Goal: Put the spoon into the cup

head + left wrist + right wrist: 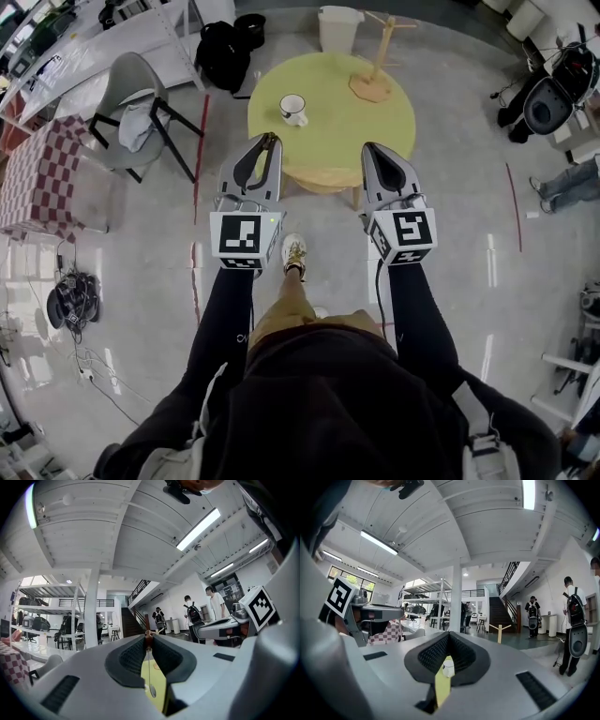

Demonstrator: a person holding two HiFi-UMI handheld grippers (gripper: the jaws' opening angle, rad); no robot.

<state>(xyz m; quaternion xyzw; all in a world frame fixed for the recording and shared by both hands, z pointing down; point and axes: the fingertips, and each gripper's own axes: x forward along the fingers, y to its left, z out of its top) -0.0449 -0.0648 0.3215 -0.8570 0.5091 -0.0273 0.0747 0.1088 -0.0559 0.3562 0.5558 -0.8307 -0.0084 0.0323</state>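
Head view: chair (pixel 131 89) L of table (pixel 347 131); wood stand (pixel 373 86) R of cup (pixel 293 110).

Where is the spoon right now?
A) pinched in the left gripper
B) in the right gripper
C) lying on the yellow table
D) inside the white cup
A: the left gripper view shows the spoon pinched at the tips of the left gripper, bowl hanging down; the right gripper is shut and empty.

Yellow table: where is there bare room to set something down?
The yellow table is mostly bare: a wide patch between the cup and the right rim, in front of the wooden stand. Only the far rim by the stand is taken.
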